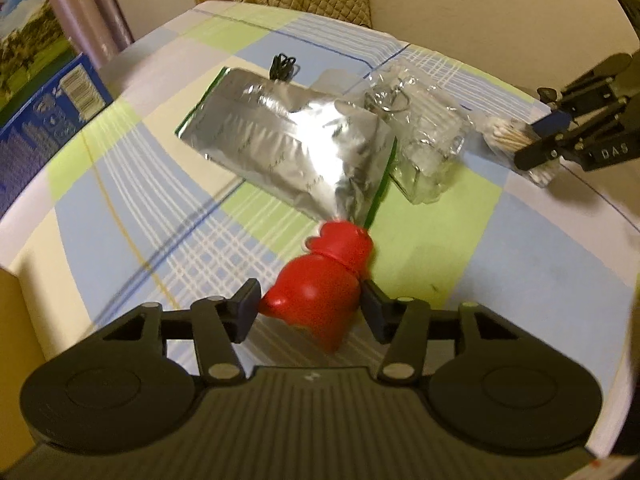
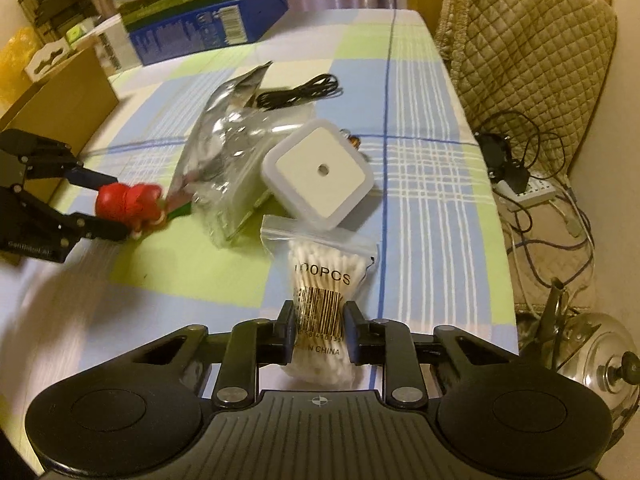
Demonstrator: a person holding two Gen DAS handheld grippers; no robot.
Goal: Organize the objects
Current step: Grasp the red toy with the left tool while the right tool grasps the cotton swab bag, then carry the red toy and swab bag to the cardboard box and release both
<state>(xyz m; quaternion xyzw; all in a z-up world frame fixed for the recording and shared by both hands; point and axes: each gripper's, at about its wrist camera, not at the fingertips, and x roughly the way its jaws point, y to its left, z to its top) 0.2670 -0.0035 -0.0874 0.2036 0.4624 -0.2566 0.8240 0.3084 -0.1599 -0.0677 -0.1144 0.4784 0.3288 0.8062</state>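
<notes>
My left gripper (image 1: pixel 310 312) is shut on a red toy figure (image 1: pixel 320 284), held just above the checked tablecloth (image 1: pixel 120 184); both show in the right wrist view, the gripper (image 2: pixel 116 208) and the toy (image 2: pixel 128 202). My right gripper (image 2: pixel 318 332) is shut on a clear bag of cotton swabs (image 2: pixel 324 280), seen also in the left wrist view (image 1: pixel 516 140). A silver foil pouch (image 1: pixel 288 140) lies mid-table. A white square night light (image 2: pixel 320 172) rests on clear plastic packaging (image 2: pixel 228 184).
A black cable (image 2: pixel 300 90) lies beyond the pouch. A blue box (image 2: pixel 208 24) and a cardboard box (image 2: pixel 52 100) stand at the table's left. A quilted chair (image 2: pixel 528 40), a power strip with wires (image 2: pixel 528 192) and a metal kettle (image 2: pixel 596 356) are to the right.
</notes>
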